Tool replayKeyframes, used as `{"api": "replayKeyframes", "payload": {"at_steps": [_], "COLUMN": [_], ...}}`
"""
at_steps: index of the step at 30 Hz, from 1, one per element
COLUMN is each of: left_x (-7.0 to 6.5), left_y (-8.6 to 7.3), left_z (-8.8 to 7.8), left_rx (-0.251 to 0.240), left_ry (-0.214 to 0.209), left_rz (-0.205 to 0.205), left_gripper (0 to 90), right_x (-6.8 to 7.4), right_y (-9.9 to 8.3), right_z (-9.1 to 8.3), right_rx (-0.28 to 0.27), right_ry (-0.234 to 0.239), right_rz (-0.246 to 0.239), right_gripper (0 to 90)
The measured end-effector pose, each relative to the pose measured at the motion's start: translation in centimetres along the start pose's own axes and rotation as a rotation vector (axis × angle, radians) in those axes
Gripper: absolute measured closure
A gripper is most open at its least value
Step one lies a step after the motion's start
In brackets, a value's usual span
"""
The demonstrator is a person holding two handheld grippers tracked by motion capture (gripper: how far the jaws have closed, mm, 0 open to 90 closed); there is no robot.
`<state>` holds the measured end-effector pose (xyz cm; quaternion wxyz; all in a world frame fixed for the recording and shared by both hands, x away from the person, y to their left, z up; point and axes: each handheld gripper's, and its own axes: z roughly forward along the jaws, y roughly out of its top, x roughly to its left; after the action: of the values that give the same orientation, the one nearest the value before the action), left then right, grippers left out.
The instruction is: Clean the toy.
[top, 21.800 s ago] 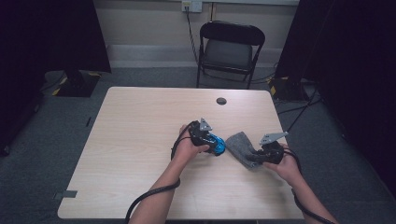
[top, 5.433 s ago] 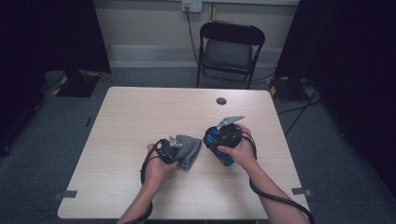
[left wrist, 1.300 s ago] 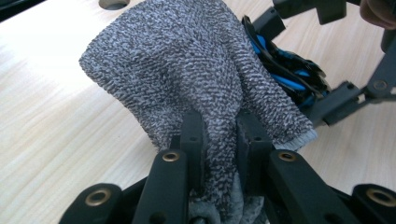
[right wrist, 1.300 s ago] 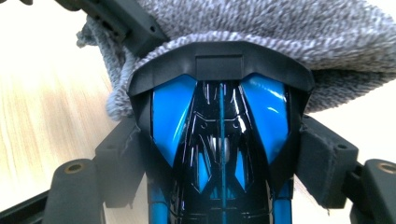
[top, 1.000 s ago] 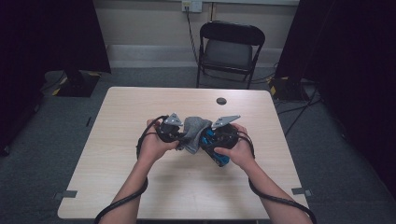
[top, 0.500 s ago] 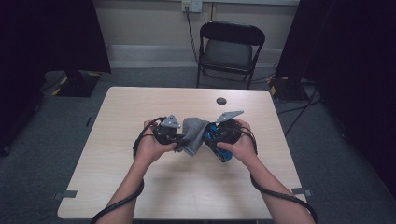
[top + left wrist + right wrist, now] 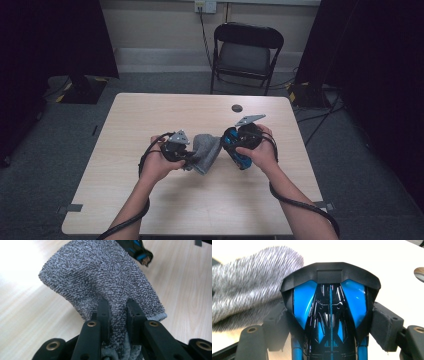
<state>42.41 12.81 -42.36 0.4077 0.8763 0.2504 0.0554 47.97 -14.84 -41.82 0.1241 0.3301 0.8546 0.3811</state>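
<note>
A grey knitted cloth pouch [image 7: 206, 149] hangs between my two hands over the middle of the table [image 7: 150, 115]. My left gripper [image 7: 190, 158] is shut on its lower part; in the left gripper view the jaws [image 7: 117, 306] pinch the grey knit [image 7: 105, 277]. My right gripper [image 7: 231, 146] is shut on a glossy black and blue mouse-shaped object [image 7: 241, 159], its pads pressing both sides of that object [image 7: 329, 302]. The object's front end touches the pouch [image 7: 249, 297]. Its blue tip [image 7: 136, 248] sits at the pouch's far edge.
A small dark disc [image 7: 236, 107] lies on the table toward the far side. A black folding chair [image 7: 247, 50] stands behind the table. Cables trail from both grippers along the forearms to the near edge.
Since the oldest frame the pouch has gone from my right gripper to my left and the blue object to my right. The hands have come together; over the last second they barely moved.
</note>
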Motion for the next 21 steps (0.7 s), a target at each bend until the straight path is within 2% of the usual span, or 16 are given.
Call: {"api": "replayKeyframes", "payload": {"at_steps": [3, 4, 5, 6, 7, 9, 12, 15, 18, 21], "left_x": [0.0, 0.1, 0.3, 0.6, 0.6, 1.0, 1.4, 1.4, 0.9, 0.7], "left_y": [-0.7, -0.9, -1.1, -1.3, -1.3, -1.3, -0.7, 0.1, 1.1, 1.5], "left_z": [0.0, -0.1, -0.1, -0.3, -0.3, -0.4, -0.2, 0.1, 0.7, 1.0], "left_rx": [0.015, 0.019, 0.021, 0.013, 0.013, 0.003, 0.002, -0.007, -0.015, -0.022], "left_ry": [0.009, 0.024, 0.042, 0.092, 0.092, 0.142, 0.196, 0.205, 0.187, 0.179], "left_rz": [-0.005, -0.011, -0.023, -0.046, -0.046, -0.064, -0.059, -0.063, -0.042, -0.037], "left_gripper": [75.7, 75.7, 75.7, 75.7, 75.7, 75.7, 75.7, 75.6, 75.6, 75.6], "right_x": [-0.1, -0.1, -0.1, 0.1, 0.1, 0.4, 1.3, 1.6, 2.0, 2.2], "right_y": [0.2, 0.2, 0.2, 0.4, 0.4, 0.5, 0.9, 1.1, 1.3, 1.3], "right_z": [-0.2, -0.3, -0.3, -0.5, -0.5, -0.7, -0.9, -0.9, -0.7, -0.5], "right_rx": [-0.013, -0.017, -0.017, -0.021, -0.021, -0.03, -0.036, -0.038, -0.039, -0.035], "right_ry": [0.002, 0.002, 0.002, 0.005, 0.005, 0.012, 0.026, 0.03, 0.048, 0.046], "right_rz": [0.007, 0.007, 0.007, 0.002, 0.002, 0.0, -0.021, -0.028, -0.034, -0.037], "right_gripper": [25.2, 25.2, 25.2, 25.2, 25.2, 25.2, 25.2, 25.2, 25.2, 25.2]}}
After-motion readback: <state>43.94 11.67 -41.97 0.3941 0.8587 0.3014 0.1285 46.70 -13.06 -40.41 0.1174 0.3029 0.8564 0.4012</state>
